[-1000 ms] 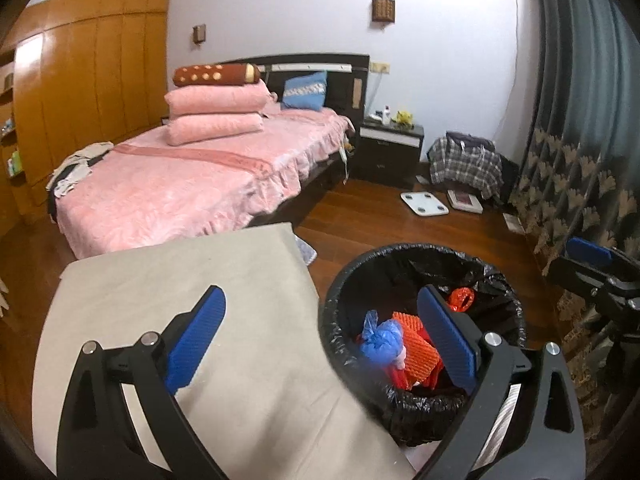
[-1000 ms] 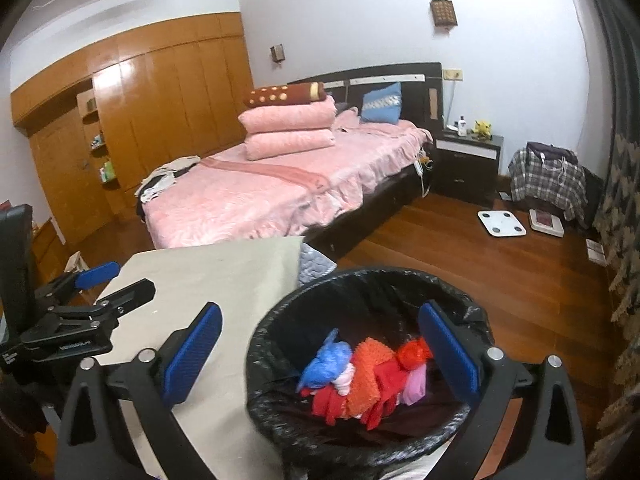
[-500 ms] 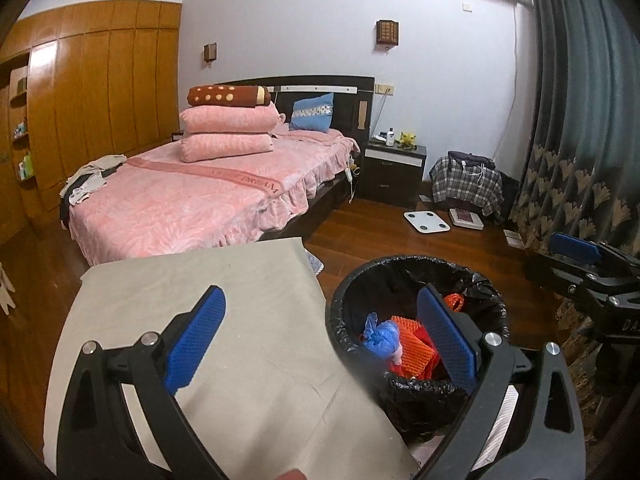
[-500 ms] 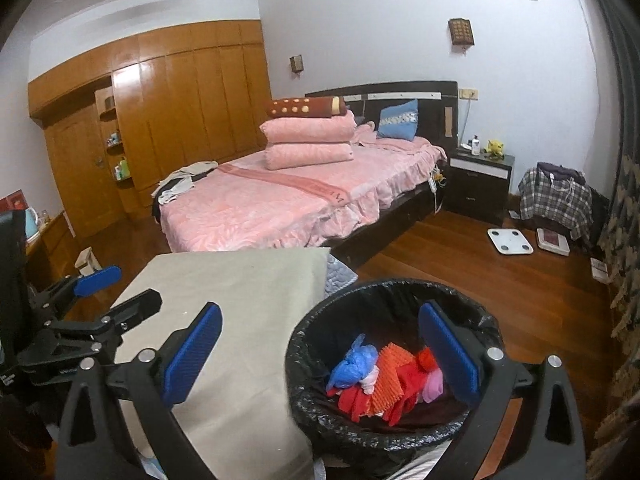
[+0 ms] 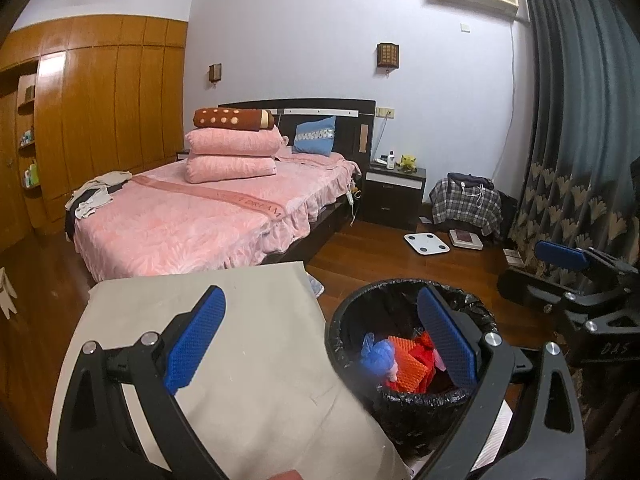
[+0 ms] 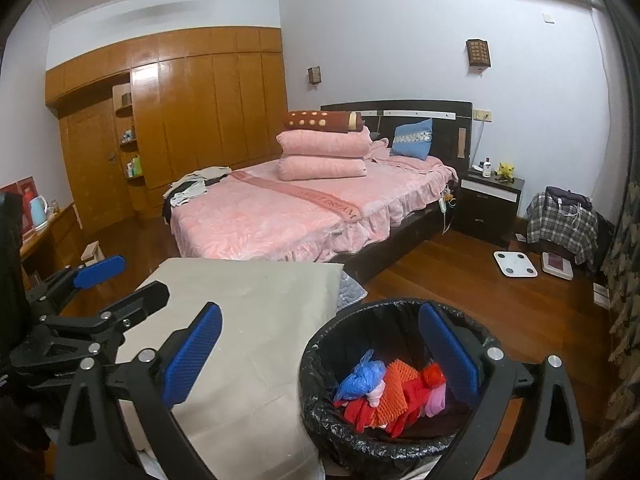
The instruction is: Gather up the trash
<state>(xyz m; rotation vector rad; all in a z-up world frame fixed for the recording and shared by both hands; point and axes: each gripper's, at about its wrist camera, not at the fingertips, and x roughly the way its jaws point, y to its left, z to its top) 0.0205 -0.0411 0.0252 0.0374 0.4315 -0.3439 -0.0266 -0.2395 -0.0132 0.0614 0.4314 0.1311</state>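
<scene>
A black-lined trash bin (image 5: 348, 320) (image 6: 320, 360) stands on the wooden floor beside a beige-covered table (image 5: 256, 344) (image 6: 260, 320). Inside lie a blue plastic bag (image 5: 376, 356) (image 6: 360, 374), an orange ridged piece (image 5: 404, 364) (image 6: 394, 392) and red scraps (image 6: 430, 376). My left gripper (image 5: 320, 340) hangs open and empty above the table edge and the bin. My right gripper (image 6: 320, 356) is open and empty too, over the bin's near rim. Each gripper shows at the edge of the other's view: the right gripper (image 5: 560, 264) and the left gripper (image 6: 100, 276).
A bed with pink covers (image 5: 208, 216) (image 6: 304, 212) fills the middle of the room, wooden wardrobes (image 6: 200, 120) behind it. A dark nightstand (image 5: 394, 196), a white scale (image 5: 426, 244), a plaid bag (image 5: 466, 204) and curtains (image 5: 576, 140) stand to the right.
Both cameras have risen and pulled back; the bin and table sit lower and smaller in view, and more wall and ceiling show. Both grippers stayed open and empty.
</scene>
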